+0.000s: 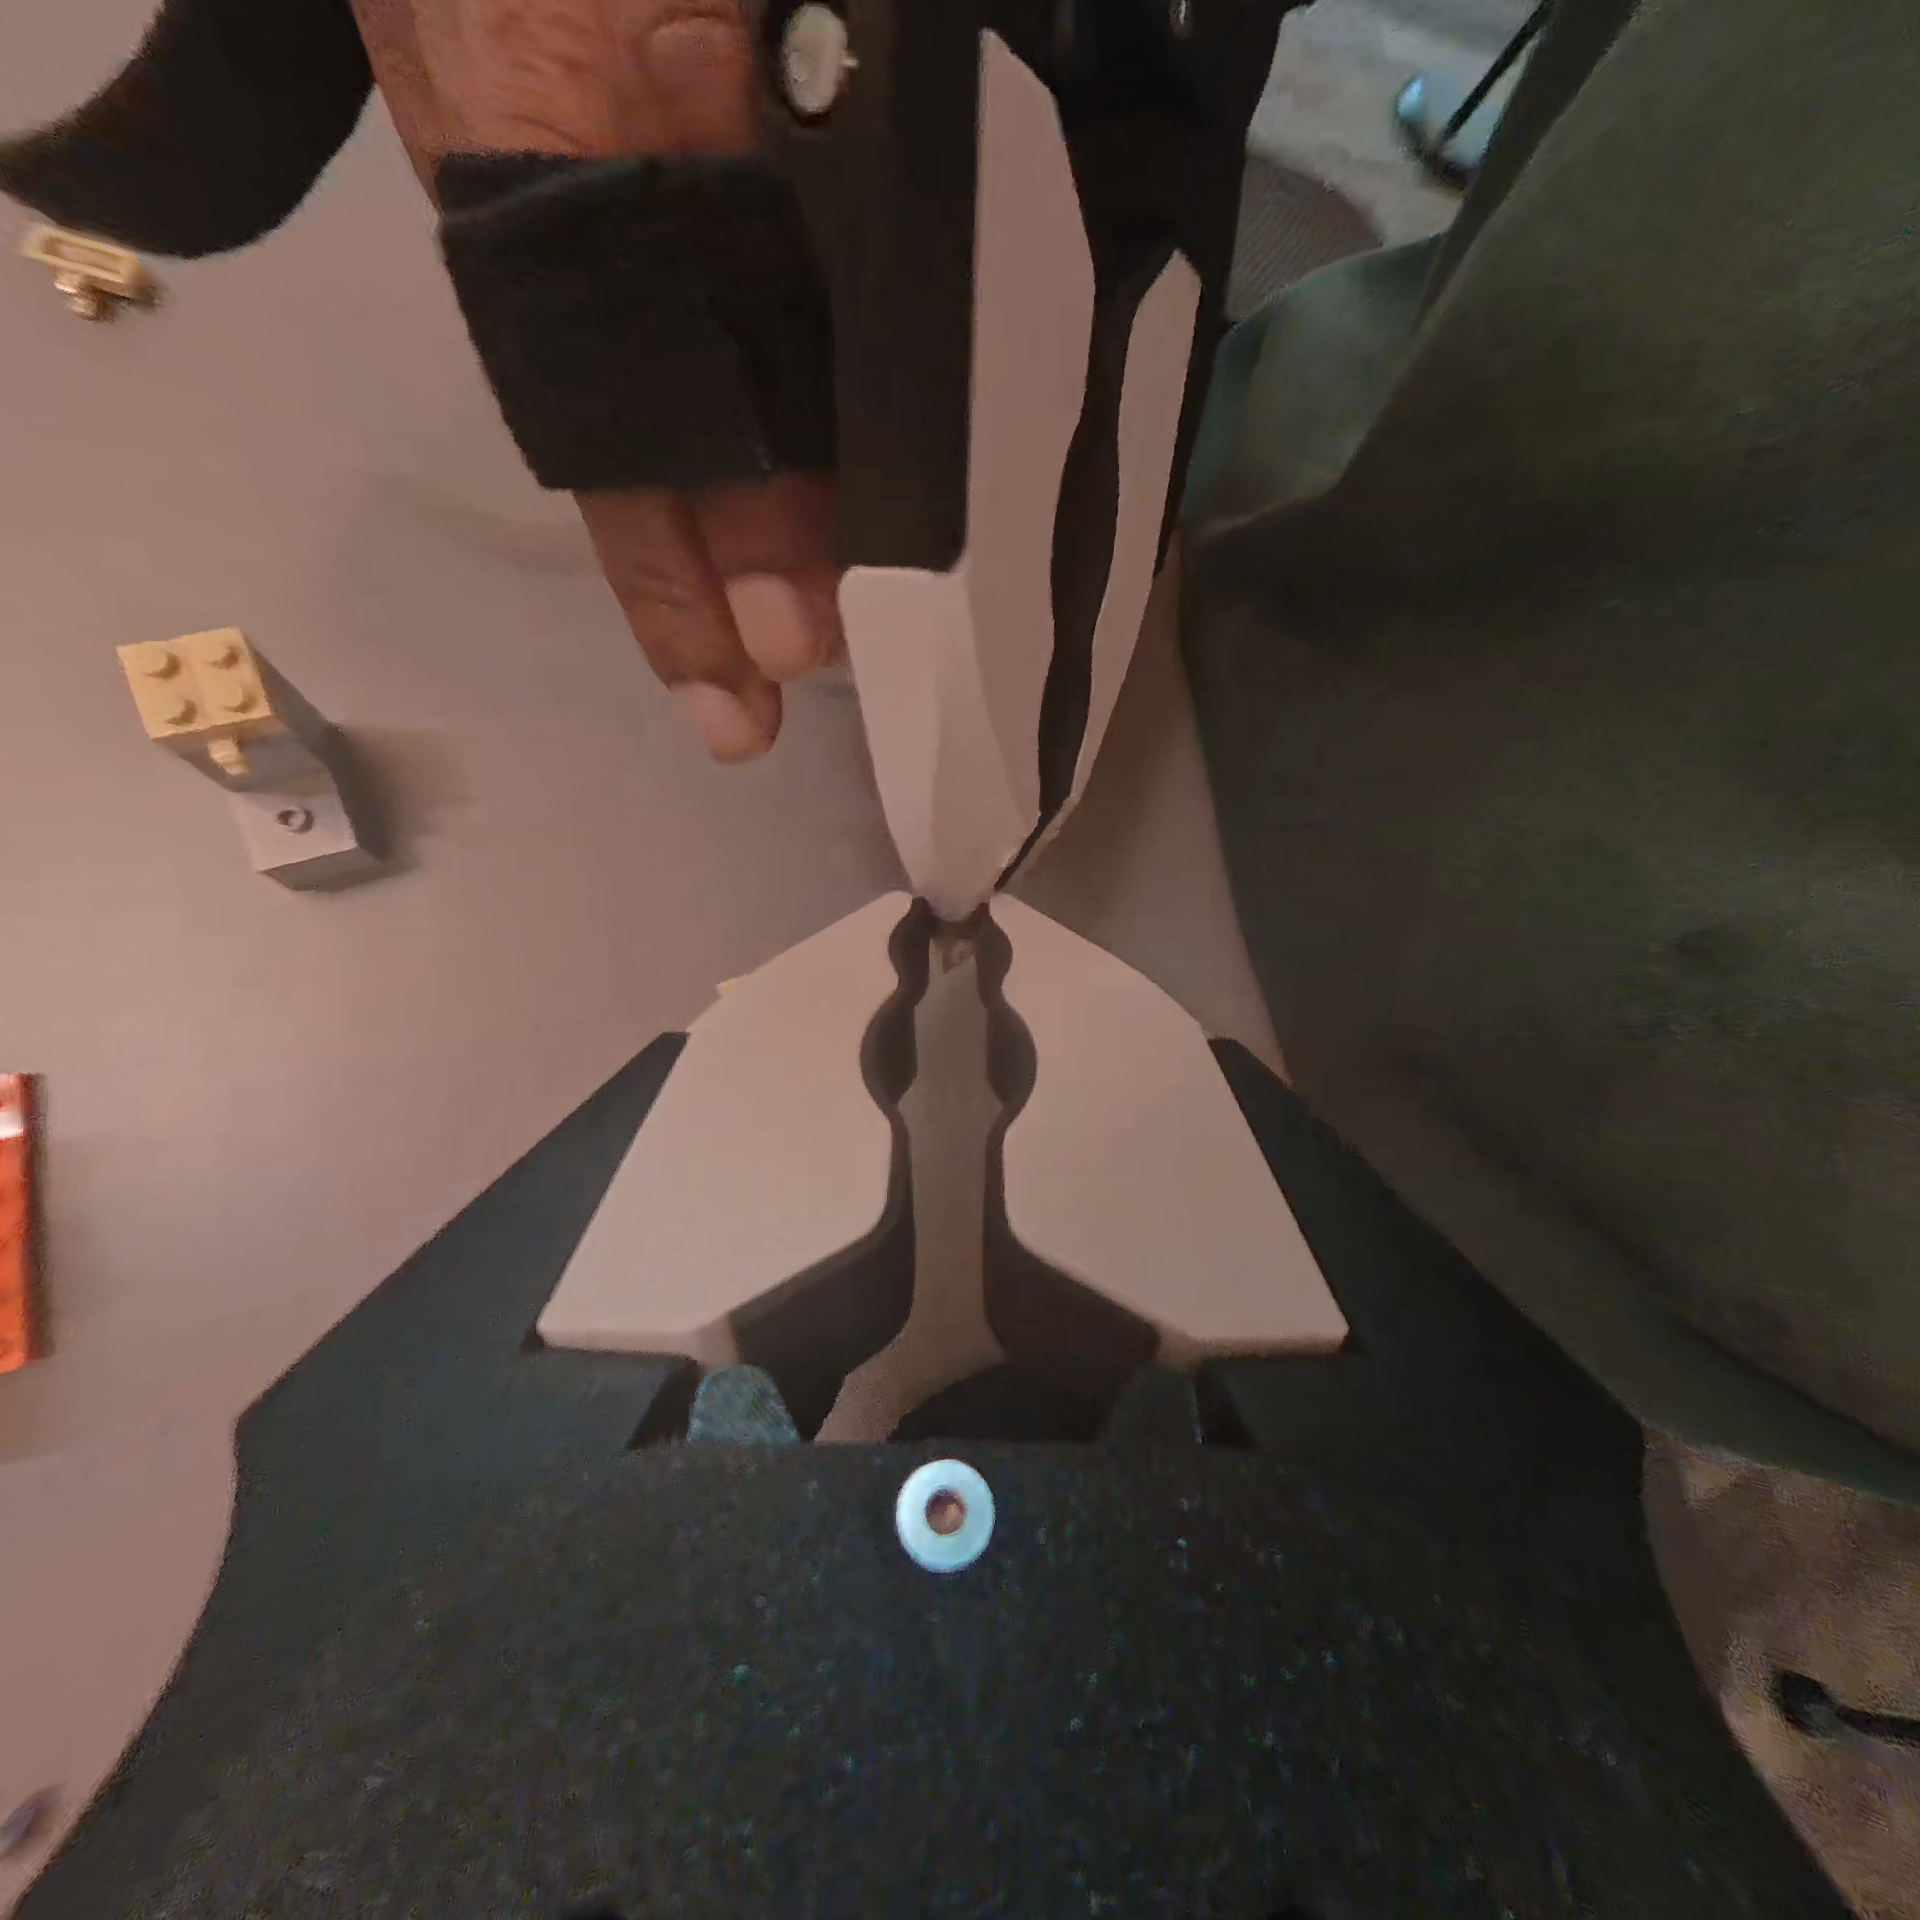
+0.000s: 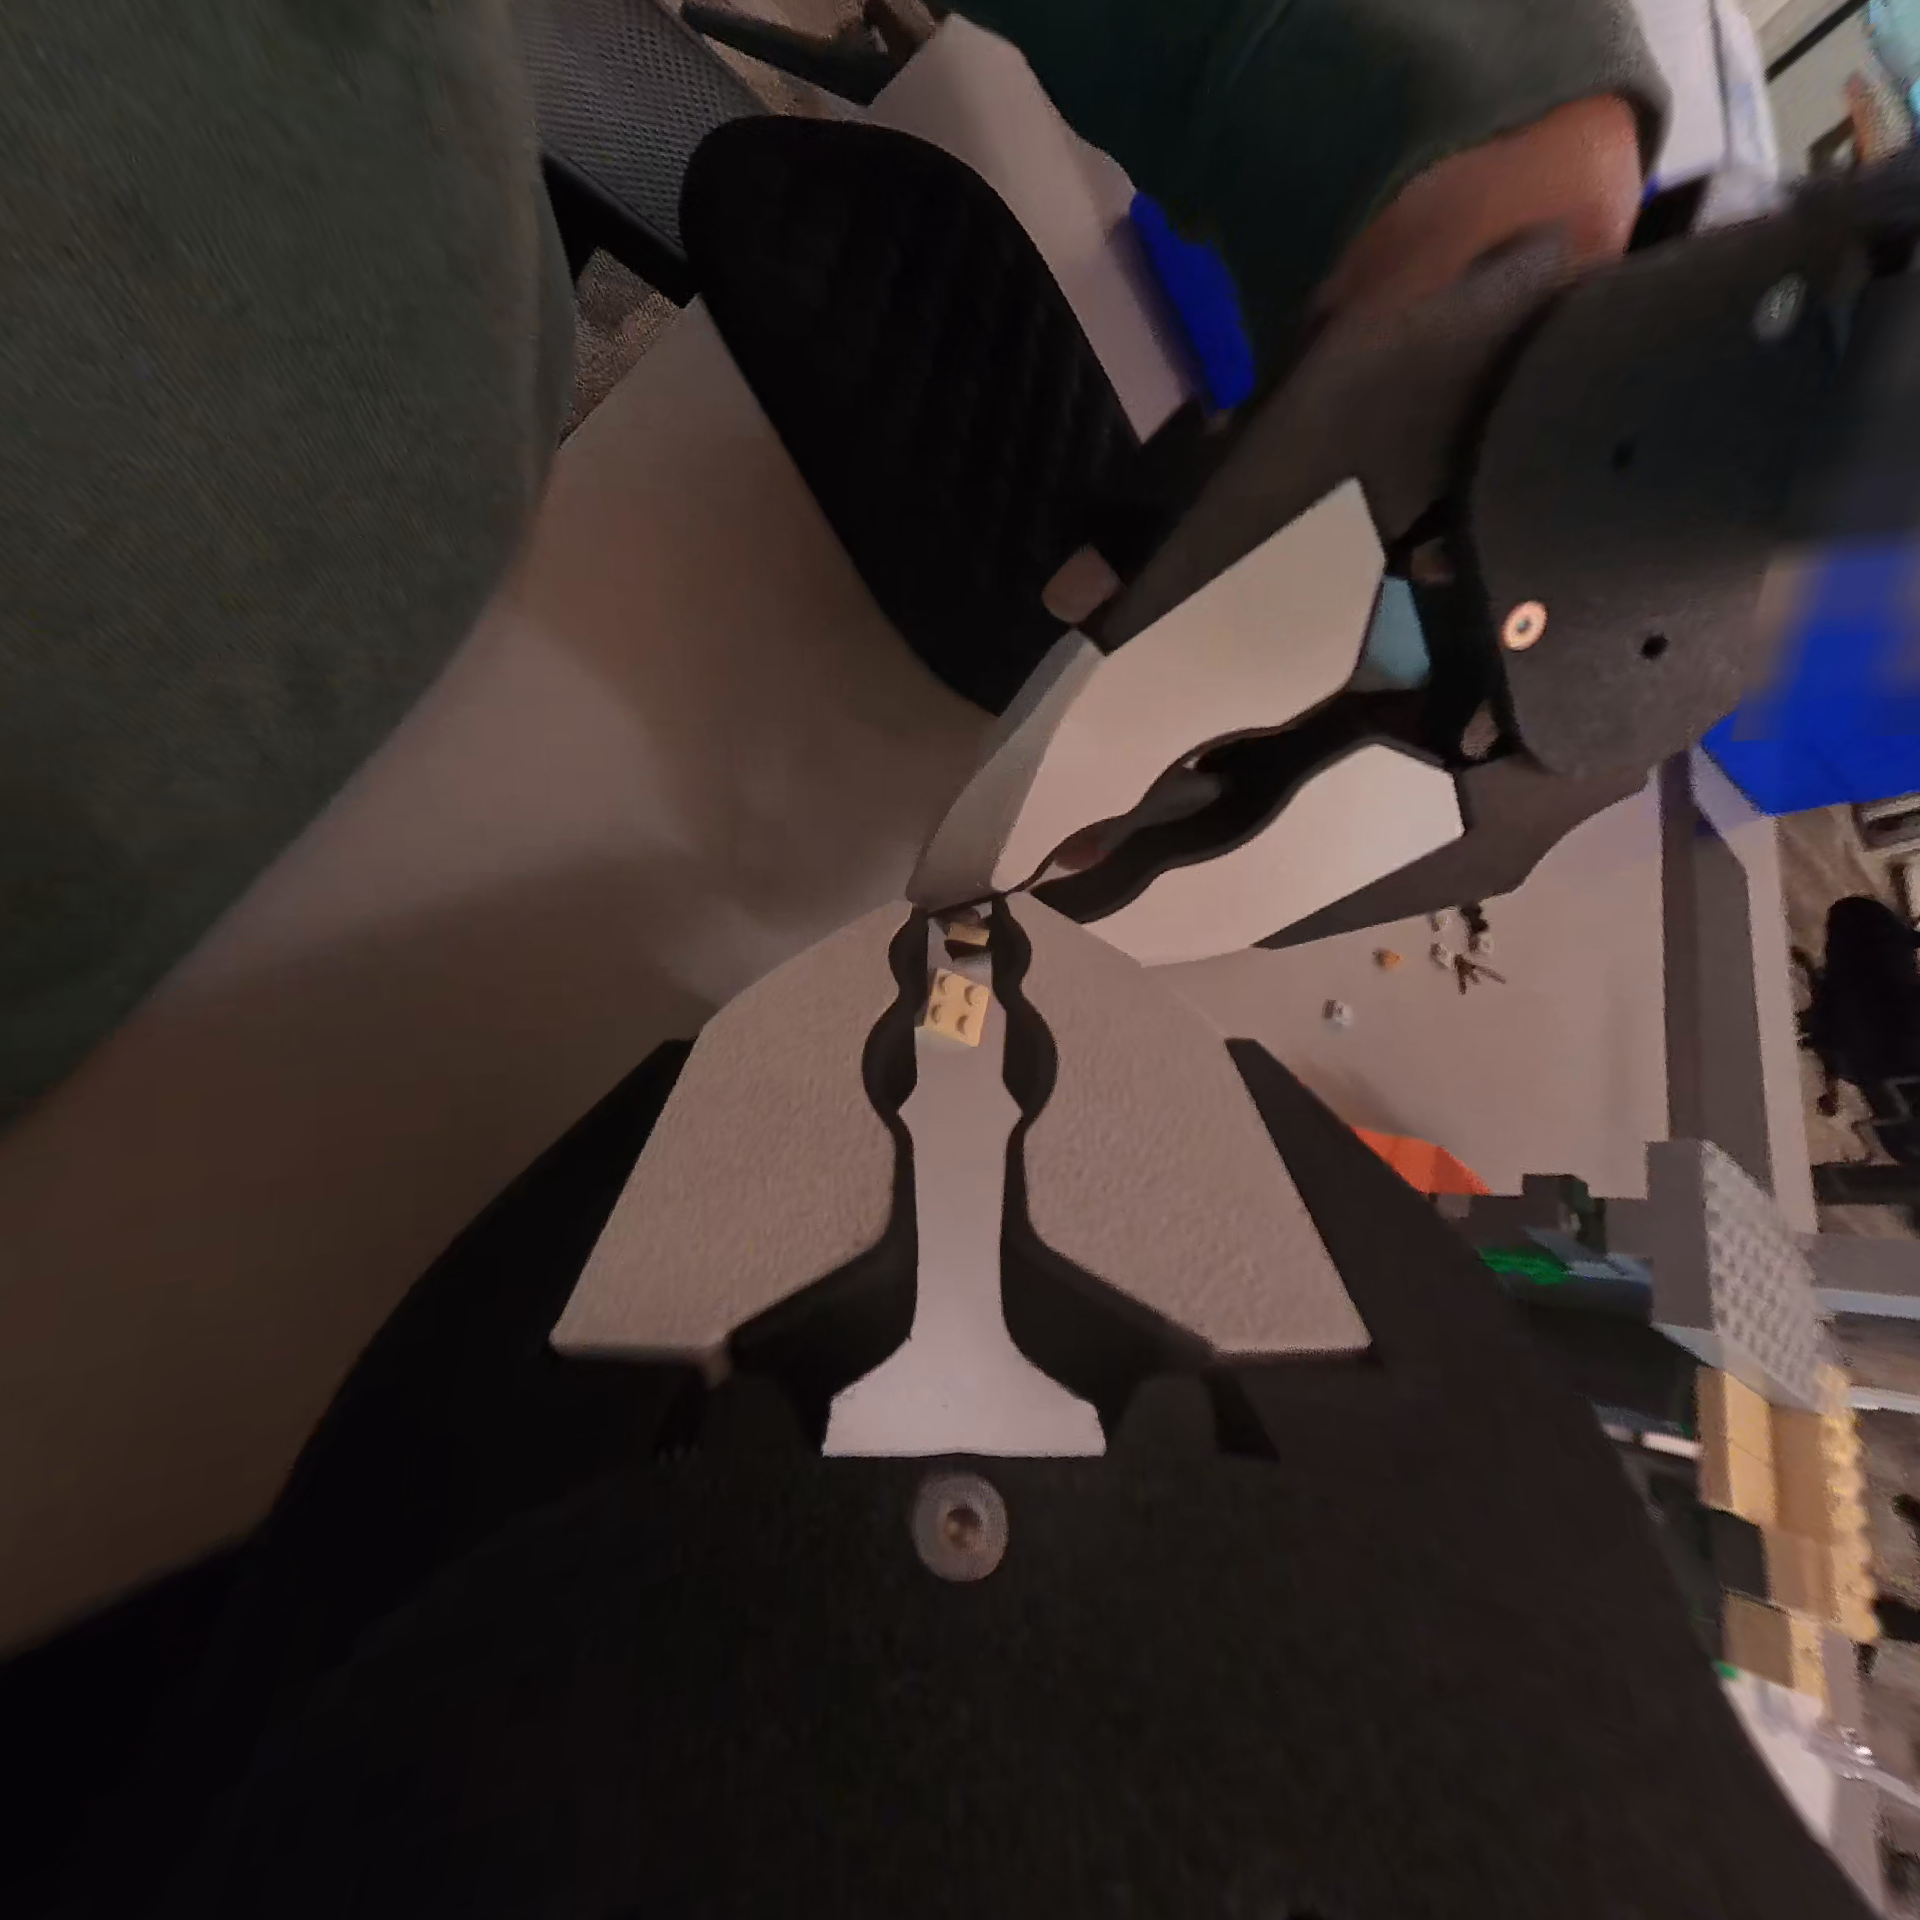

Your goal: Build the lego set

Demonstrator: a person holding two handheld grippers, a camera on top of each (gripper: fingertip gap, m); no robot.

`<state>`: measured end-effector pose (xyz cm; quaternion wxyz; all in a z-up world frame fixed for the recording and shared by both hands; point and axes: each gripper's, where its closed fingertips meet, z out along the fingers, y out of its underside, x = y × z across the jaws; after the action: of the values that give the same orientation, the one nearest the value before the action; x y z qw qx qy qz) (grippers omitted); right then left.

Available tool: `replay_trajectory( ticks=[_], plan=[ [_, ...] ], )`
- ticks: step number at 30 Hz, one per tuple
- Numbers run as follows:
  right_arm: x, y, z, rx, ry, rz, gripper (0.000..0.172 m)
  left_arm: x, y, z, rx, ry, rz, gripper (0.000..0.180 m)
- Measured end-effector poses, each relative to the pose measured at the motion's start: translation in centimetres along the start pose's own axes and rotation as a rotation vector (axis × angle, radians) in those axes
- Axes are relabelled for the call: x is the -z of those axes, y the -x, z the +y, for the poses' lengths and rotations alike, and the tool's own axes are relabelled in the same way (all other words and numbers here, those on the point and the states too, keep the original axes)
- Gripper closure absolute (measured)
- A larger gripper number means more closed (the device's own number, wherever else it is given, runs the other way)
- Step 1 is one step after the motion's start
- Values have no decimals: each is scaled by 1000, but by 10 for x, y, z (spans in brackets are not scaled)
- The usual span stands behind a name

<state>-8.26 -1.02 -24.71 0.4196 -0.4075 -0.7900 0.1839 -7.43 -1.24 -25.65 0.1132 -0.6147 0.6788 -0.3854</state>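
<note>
My left gripper (image 1: 951, 928) is shut on a small tan piece (image 1: 950, 951) pinched at its very tips. My right gripper (image 2: 956, 920) meets it tip to tip; it comes down from the top in the left wrist view (image 1: 951, 899). In the right wrist view the same small tan piece (image 2: 967, 932) sits between the right fingertips (image 2: 1006, 935), with a sliver of light on its left side, so the right jaws stand open around it. The left gripper comes in from the upper right there (image 2: 997, 883). Farther off, a tan two-by-two brick (image 2: 956, 1008) shows through the right jaws.
A tan brick (image 1: 197, 686) on a grey block (image 1: 301, 821) stands on the light table (image 1: 416, 520) at left. A gold piece (image 1: 88, 270) and a red thing (image 1: 16, 1226) lie at the left edge. A brick build (image 2: 1745, 1351), loose bits (image 2: 1455, 956), and green clothing (image 1: 1558, 727) are close by.
</note>
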Motion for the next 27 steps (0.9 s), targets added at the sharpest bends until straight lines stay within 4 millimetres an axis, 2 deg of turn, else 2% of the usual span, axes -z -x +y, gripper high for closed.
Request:
replay_trajectory(
  ticks=[5,6,10,16,20,27],
  plan=[
    [-2,-1,-7,143,-9,76,163,5,-11,-3,90,-79,186,172],
    [-1,-4,-8,160,-11,106,168,6,-14,-5,100,-98,215,173],
    [4,-5,-14,177,-39,142,169,9,-18,-10,112,-149,260,173],
    [10,-10,-8,125,-50,186,169,13,-9,-11,116,-188,216,169],
    [19,-25,-2,41,-78,273,169,14,-1,-9,126,-227,155,164],
    [20,-35,4,39,-63,369,169,19,8,-16,173,-335,115,173]
  ],
)
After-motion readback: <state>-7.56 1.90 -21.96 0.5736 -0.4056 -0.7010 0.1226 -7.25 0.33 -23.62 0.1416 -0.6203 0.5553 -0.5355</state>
